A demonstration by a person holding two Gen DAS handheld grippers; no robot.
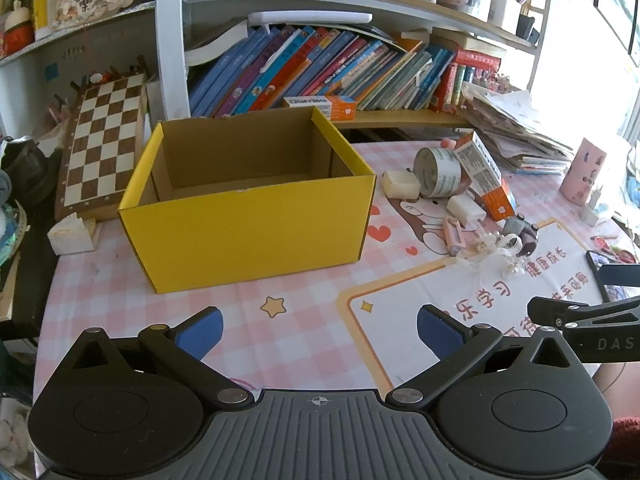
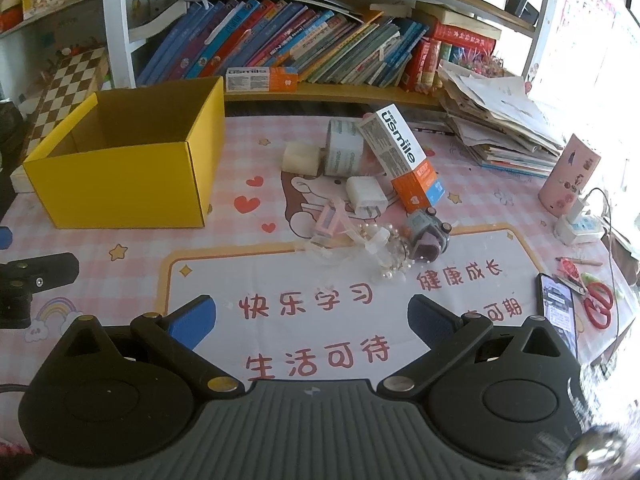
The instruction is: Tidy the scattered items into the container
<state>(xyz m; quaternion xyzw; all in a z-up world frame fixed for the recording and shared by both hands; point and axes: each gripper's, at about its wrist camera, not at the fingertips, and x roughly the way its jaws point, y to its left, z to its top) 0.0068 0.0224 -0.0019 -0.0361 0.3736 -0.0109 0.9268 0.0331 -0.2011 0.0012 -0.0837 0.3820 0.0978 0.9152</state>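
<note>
An open, empty yellow cardboard box stands on the pink checked desk mat. To its right lies a cluster of items: a white-and-orange usmile carton, a tape roll, a cream block, a white charger, a pink clip, a pearl-and-ribbon bundle and a grey toy. My left gripper is open and empty in front of the box. My right gripper is open and empty, short of the cluster.
A bookshelf runs along the back. A chessboard leans left of the box. A paper stack and a pink cup sit at right. A phone and red scissors lie near the right edge.
</note>
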